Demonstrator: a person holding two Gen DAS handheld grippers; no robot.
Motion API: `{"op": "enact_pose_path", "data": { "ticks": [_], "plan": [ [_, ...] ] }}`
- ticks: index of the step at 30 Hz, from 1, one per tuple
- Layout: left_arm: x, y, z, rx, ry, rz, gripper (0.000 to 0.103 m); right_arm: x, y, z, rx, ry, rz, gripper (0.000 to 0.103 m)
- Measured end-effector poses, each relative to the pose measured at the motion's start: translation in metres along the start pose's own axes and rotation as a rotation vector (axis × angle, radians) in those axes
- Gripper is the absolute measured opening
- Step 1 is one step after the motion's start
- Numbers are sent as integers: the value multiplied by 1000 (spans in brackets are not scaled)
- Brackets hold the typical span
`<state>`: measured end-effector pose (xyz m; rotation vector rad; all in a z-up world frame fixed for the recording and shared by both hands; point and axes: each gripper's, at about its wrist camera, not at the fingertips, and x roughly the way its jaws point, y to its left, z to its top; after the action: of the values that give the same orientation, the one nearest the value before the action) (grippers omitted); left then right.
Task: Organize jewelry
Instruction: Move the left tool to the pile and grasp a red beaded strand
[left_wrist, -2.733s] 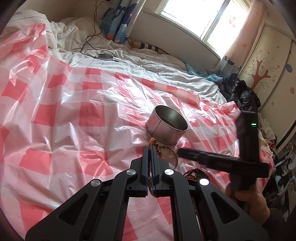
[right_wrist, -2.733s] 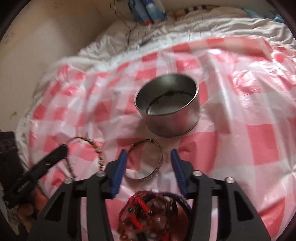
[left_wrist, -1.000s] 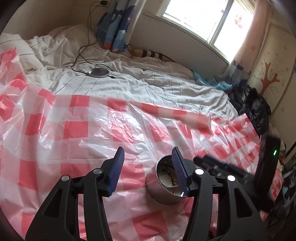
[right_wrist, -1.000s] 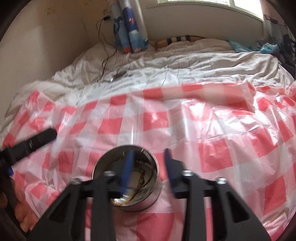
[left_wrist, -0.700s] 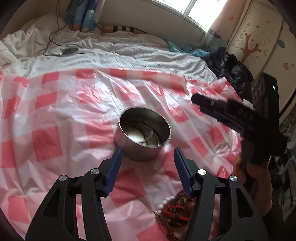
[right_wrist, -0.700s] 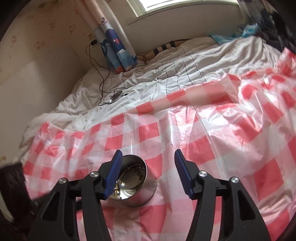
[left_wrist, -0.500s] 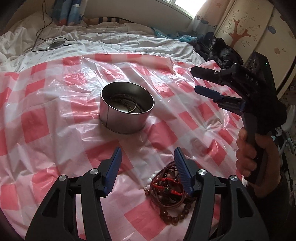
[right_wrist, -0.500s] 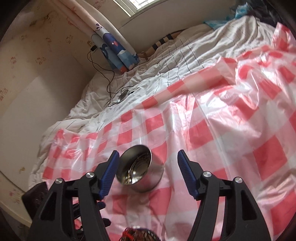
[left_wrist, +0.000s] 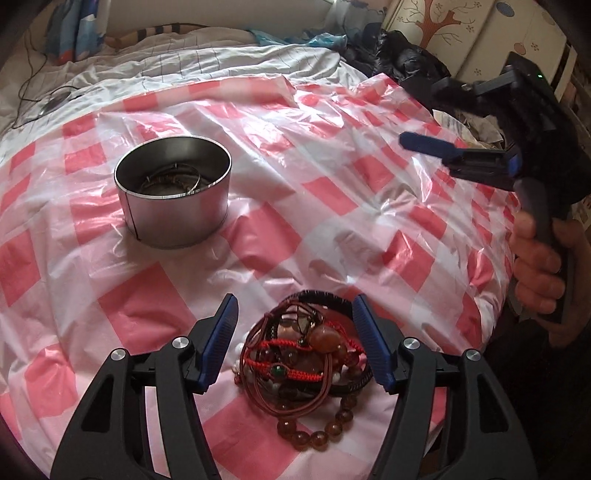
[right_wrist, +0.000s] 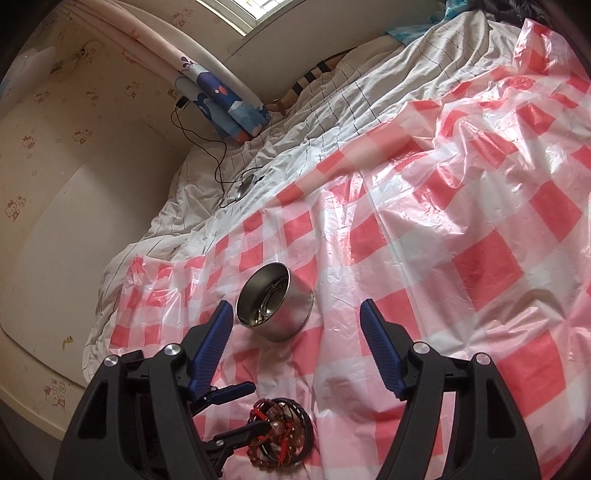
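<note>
Plastic sheet: red-and-white checked sheet (left_wrist: 332, 192) spread over a bed, crumpled, carrying all the items.
Tin: round metal tin (left_wrist: 173, 201) upright toward the sheet's left side in the left wrist view, well in from the edges; thin bangles (left_wrist: 177, 177) lie inside it.
Jewelry pile: tangle of bracelets (left_wrist: 306, 354), with red cord, brown beads, white beads and a dark band, rests on the sheet near its near edge, well apart from the tin.
Left gripper: left gripper (left_wrist: 295, 339) has its blue-padded jaws apart and closing; the pile sits between them, neither pad seen pressing on it. In the right wrist view its fingers (right_wrist: 236, 391) bracket the pile from the left.
Right gripper: right gripper (right_wrist: 295, 343) has its jaws apart and opening, nothing between them, raised above the sheet; the tin appears beyond the gap. In the left wrist view it hangs near the sheet's right edge.
Hand: a hand (left_wrist: 539, 266) grips the right gripper's handle.
Surroundings: white lined bedding (right_wrist: 332, 110) beyond the sheet's far edge, with a cable (right_wrist: 218, 162) across it.
</note>
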<state>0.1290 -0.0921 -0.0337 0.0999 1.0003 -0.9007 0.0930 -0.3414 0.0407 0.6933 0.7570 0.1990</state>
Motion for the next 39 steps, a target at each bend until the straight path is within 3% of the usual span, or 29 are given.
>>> {"op": "enact_pose_path", "data": {
  "ticks": [2,5,12,15,16,17,18,19,24,26,30,39],
  "plan": [
    [2,4,-2,-21,17,4,19,-6,4,-2,-9,-3,0,71],
    [-2,10,-3,-54,8,9,0,-13,14,-6,-28,-6,6,75],
    [-39,17,-3,-104,-118,-53,0,-16,28,-18,-57,8,5,78],
    [-32,21,-2,-113,-96,-61,5,-15,31,-21,-61,16,3,78],
    [-24,22,-2,-115,-72,-57,21,-13,31,-22,-62,20,3,78],
    [-21,21,-1,-109,-61,-44,49,-12,32,-22,-62,22,3,78],
    [-17,20,0,-97,-59,-24,59,-12,32,-22,-62,24,4,78],
    [-13,17,1,-76,-65,-2,62,-11,33,-22,-65,27,5,78],
    [5,17,2,-70,-26,-16,58,-10,35,-22,-78,35,8,78],
    [11,17,2,-59,7,-3,12,-11,34,-22,-75,36,10,78],
    [5,17,2,-58,-1,9,4,-12,31,-21,-63,35,19,80],
    [-63,46,8,-219,-227,-149,4,2,41,-29,-100,98,36,80]
  ]
}}
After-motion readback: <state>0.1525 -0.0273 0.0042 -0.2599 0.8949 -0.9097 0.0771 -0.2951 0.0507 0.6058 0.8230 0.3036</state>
